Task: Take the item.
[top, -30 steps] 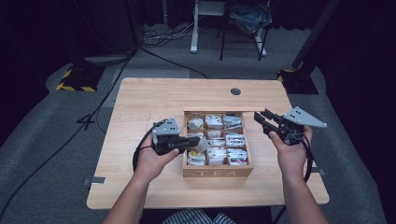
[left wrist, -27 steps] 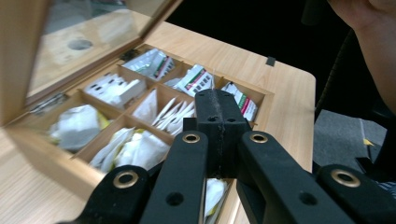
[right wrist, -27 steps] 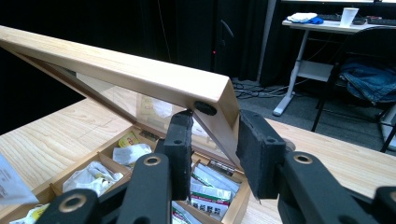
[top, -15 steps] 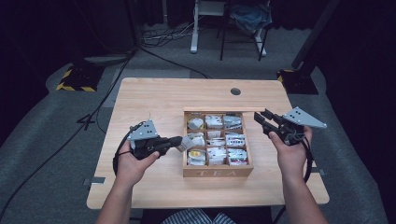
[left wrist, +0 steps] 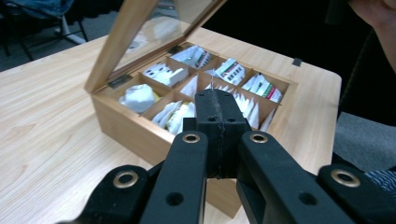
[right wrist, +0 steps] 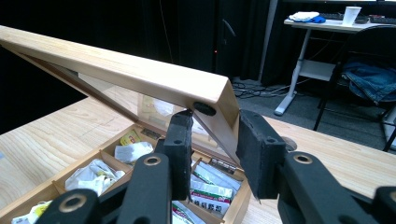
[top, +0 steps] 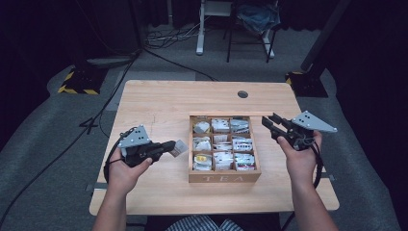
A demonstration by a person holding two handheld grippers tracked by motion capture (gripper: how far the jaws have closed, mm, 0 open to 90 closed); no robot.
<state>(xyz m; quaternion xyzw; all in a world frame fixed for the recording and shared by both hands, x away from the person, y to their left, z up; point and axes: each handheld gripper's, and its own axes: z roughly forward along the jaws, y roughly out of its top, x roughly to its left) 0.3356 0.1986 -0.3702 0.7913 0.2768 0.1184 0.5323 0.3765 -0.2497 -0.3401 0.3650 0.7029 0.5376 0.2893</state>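
Nearest the person, the left gripper hovers over the table just left of the wooden tea box, its jaws clenched on a tea bag whose thin edge shows between the pads. Farther right, the right gripper grasps the corner of the box's glass-paned lid, holding it raised above the sachet-filled compartments.

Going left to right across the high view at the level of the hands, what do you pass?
Left claw shut on a tea bag → open wooden tea box with its packets → right claw holding the box's lid up.
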